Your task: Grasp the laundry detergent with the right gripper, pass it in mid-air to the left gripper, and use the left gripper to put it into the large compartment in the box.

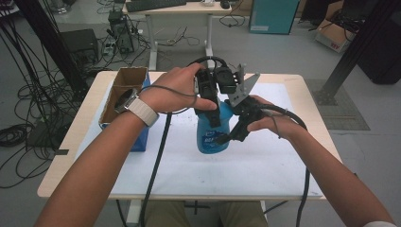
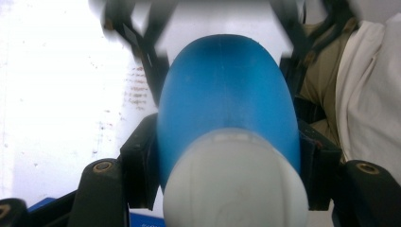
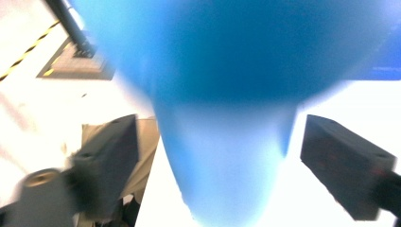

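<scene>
So my left gripper (image 2: 227, 156) is clamped on the blue bottle (image 1: 213, 132) standing mid-table on the white mat (image 1: 265, 165), right gripper (image 3: 246, 161) has let go, jaws spread wide around it, so I'd regrip squarely before lifting.

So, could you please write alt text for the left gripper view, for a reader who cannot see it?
A blue bottle with a white cap is clamped between the two black jaws of the left gripper, seen cap-first from close up. Behind it lies a white table surface, with the right gripper blurred at the bottle's far end.
</scene>
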Demonstrator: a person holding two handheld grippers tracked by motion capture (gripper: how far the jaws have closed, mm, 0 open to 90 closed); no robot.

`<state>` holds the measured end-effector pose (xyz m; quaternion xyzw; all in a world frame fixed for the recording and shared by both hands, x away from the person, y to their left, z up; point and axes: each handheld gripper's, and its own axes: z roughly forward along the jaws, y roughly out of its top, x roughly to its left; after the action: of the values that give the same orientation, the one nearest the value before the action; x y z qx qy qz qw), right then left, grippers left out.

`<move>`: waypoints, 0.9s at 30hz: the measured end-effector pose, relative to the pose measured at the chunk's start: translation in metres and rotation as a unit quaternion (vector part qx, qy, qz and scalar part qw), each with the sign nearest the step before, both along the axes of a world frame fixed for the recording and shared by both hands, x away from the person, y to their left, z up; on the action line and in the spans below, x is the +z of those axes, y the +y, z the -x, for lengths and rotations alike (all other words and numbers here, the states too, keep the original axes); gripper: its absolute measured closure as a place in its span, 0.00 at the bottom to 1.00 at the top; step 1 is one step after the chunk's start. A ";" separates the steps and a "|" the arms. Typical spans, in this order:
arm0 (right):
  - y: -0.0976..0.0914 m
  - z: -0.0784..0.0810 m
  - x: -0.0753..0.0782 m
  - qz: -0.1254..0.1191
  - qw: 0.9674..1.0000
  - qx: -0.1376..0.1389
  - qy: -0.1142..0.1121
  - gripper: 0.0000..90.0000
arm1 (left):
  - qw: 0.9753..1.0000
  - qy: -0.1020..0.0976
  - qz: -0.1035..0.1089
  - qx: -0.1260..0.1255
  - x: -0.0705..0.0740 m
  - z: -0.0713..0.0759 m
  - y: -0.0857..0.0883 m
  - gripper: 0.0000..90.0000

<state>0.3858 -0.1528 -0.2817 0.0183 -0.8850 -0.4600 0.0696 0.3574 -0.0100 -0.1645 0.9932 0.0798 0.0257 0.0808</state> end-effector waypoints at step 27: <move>-0.111 -0.017 0.004 0.236 0.960 -0.131 -0.073 0.11 | 0.987 -0.032 -0.020 0.159 0.024 -0.026 0.032 0.42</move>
<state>0.4025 -0.2635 -0.2773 -0.0809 -0.9657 -0.2409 -0.0535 0.3835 0.0220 -0.1405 0.9680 0.2334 0.0717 0.0584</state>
